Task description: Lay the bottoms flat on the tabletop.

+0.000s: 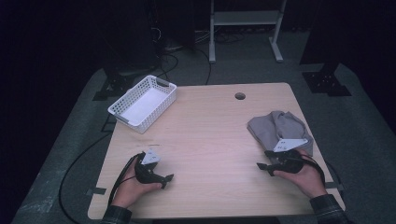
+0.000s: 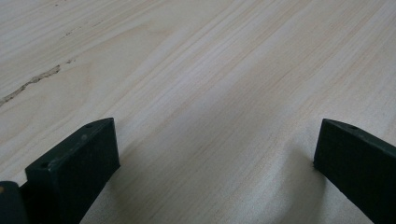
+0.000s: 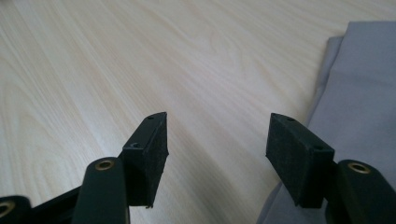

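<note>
One grey cloth (image 3: 359, 88) lies just beside the right hand-held gripper (image 3: 217, 135).

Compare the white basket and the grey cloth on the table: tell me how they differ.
The white basket is a rigid, slatted, rectangular container standing open at the table's far left corner; the grey cloth is soft, crumpled and shapeless, lying at the right edge. The basket stands well clear of both hands; the cloth lies right beside the right hand-held gripper, whose jaws are open over bare wood. Both rest on the same wooden table.
</note>
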Demonstrator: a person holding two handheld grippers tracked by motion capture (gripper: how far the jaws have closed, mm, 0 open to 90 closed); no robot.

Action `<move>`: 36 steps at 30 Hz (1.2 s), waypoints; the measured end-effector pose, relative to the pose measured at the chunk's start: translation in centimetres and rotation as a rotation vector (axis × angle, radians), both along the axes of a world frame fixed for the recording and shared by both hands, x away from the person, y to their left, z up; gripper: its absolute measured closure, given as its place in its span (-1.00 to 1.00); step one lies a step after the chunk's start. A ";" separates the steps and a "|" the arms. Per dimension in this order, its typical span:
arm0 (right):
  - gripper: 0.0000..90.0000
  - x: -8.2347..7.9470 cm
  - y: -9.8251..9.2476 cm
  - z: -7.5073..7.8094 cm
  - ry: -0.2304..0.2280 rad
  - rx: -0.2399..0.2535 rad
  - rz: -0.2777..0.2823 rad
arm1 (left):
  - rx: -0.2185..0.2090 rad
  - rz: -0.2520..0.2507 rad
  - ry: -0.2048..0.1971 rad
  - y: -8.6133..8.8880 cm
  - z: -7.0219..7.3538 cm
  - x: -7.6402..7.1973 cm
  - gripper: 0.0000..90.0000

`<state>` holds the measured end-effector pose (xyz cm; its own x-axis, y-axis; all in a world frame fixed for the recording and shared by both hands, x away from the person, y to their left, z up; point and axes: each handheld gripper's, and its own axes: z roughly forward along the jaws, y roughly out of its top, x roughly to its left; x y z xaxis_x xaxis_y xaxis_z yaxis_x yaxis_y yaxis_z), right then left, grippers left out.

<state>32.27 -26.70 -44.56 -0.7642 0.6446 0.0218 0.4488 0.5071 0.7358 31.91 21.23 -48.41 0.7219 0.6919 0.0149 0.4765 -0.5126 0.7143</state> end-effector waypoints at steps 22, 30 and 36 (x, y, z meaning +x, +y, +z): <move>-0.23 3.0 -2.0 3.1 -0.055 0.040 -0.067 | 0.004 -0.002 0.003 0.0 0.0 0.1 -1.00; -0.24 4.5 -4.1 4.2 -0.078 0.055 -0.136 | 0.003 -0.003 0.002 -0.1 0.0 0.1 -1.00; -0.27 5.4 -6.1 4.4 -0.091 0.040 -0.198 | 0.002 -0.003 0.002 -0.1 0.0 0.1 -1.00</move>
<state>37.62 -32.78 -40.19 -0.6231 0.7820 -0.0130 0.4675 0.3858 0.7954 32.03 21.17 -48.40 0.7237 0.6900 0.0150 0.4764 -0.5152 0.7125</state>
